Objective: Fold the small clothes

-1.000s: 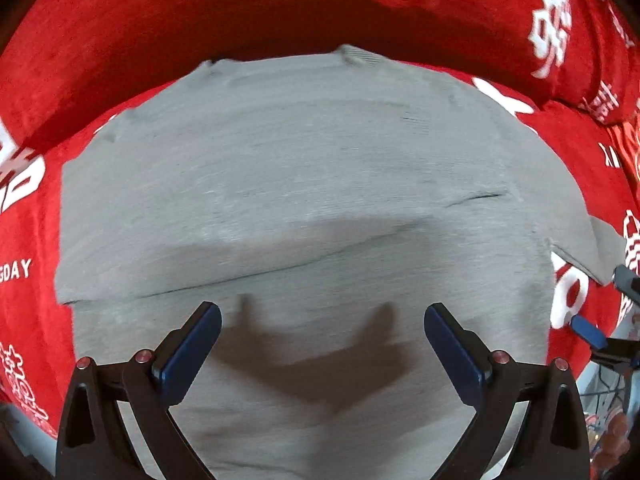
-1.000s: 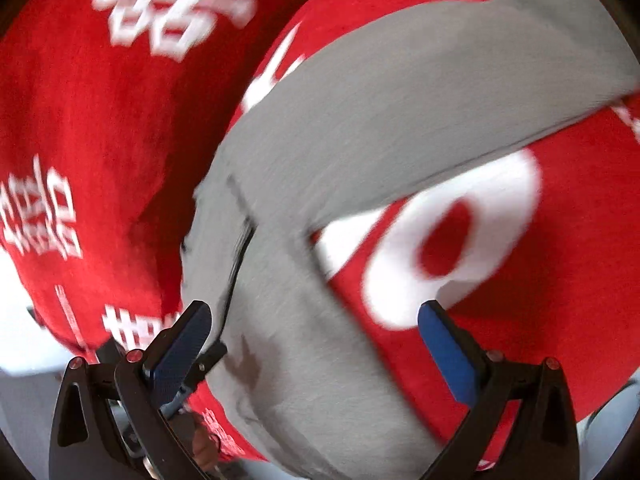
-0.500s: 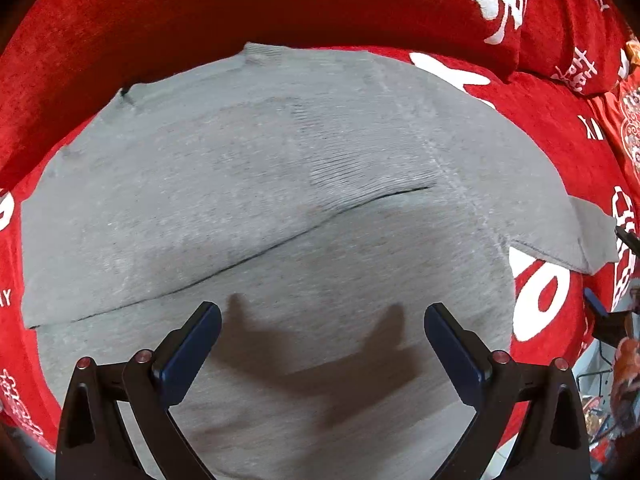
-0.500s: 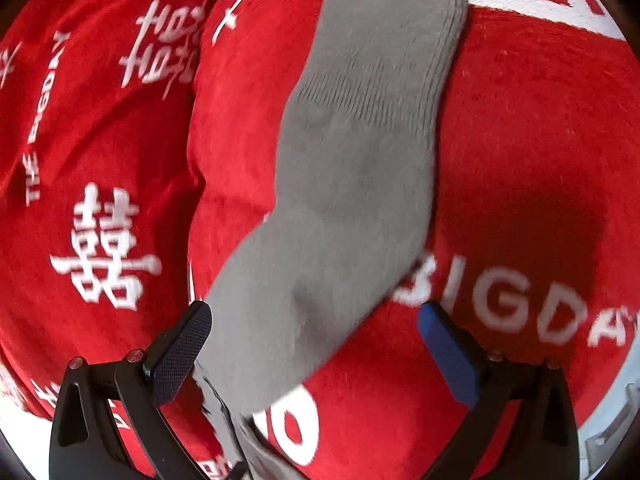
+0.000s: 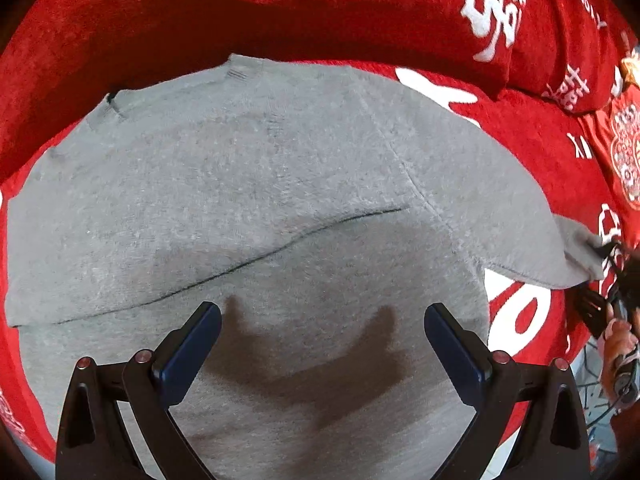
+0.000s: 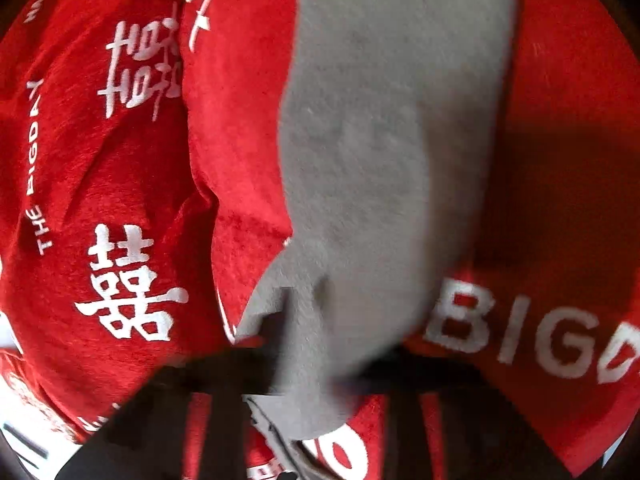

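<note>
Where spread flat on the red cover (image 5: 280, 12): grey knit top (image 5: 280, 184), body filling most of the left wrist view, one sleeve (image 6: 384, 128) reaching out over the white lettering (image 6: 520, 332) toward the right side.

Left gripper (image 5: 322, 344): poised above the lower body of the top, pointing steeply down; fingers (image 5: 188, 354) wide apart, nothing between them, shadow cast on the cloth just ahead. Not touching the cloth, as far as can be told.

Right gripper (image 6: 308, 364): low at the sleeve, blurred in its own view; jaws just closed, fingers brought together on the sleeve cloth near its outer end. Seen also at the far right edge of the left wrist view, with a hand behind it.

Fold line: dark crease (image 5: 240, 264) running across the body, apparently from the far side already laid over.

Step in hand, as judged: sleeve fold, grasp just taken, sleeve not yet carried in.

Next move, as judged: lift sleeve clear of the cover, carry across onto the body, lay flat without dragging the torso; left gripper well placed to press the body down meanwhile.

Risk noted: thin pinch on soft knit, liable to slip.
</note>
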Available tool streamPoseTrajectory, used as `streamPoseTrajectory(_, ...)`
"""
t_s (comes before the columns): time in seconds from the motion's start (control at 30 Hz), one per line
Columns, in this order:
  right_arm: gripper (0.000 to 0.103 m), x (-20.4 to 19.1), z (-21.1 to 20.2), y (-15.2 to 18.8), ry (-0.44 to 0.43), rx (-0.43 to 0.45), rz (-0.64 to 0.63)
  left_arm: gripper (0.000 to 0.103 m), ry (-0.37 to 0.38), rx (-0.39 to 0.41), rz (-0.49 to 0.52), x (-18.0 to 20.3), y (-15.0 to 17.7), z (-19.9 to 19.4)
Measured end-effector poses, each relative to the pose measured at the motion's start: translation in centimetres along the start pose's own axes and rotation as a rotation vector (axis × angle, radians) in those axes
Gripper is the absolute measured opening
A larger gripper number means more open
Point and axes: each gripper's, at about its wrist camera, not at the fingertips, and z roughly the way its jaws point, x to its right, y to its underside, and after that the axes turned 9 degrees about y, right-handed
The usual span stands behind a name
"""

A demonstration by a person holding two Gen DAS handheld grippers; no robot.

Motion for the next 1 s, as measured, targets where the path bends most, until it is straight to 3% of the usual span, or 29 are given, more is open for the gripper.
streamPoseTrajectory(0.23, 0.007, -4.0, -0.4, 2.2, -0.133, -0.008, -0.136, 0.102, -0.001, 0.026, -0.039, -2.2, 0.2, -1.4)
streamPoseTrajectory(0.43, 0.007, -12.8, 0.8, 7.1, -0.193, -0.084, -0.411, 0.102, -0.061, 0.06, -0.072, -5.4, 0.3, -3.2)
streamPoseTrajectory(0.57, 0.007, -19.5, 3.2, 13.2, -0.179, -0.148, -0.674, 0.102, -0.064, 0.095, -0.116, -8.3, 0.4, -4.9)
streamPoseTrajectory(0.77, 0.007, -25.4, 10.5, 27.3, -0.067, -0.303, -1.116, 0.102, -0.125, 0.168, -0.227, -14.1, 1.1, -7.7)
streamPoseTrajectory(0.87, 0.007, -24.8, 15.0, 33.2, 0.032, -0.374, -1.25, 0.102, -0.15, 0.194, -0.28, -16.8, 1.7, -8.6)
streamPoseTrajectory(1.0, 0.011, -21.7, 21.1, 37.9, 0.259, -0.433, -1.356, 0.102, -0.176, 0.2, -0.327, -19.8, 2.6, -8.6)
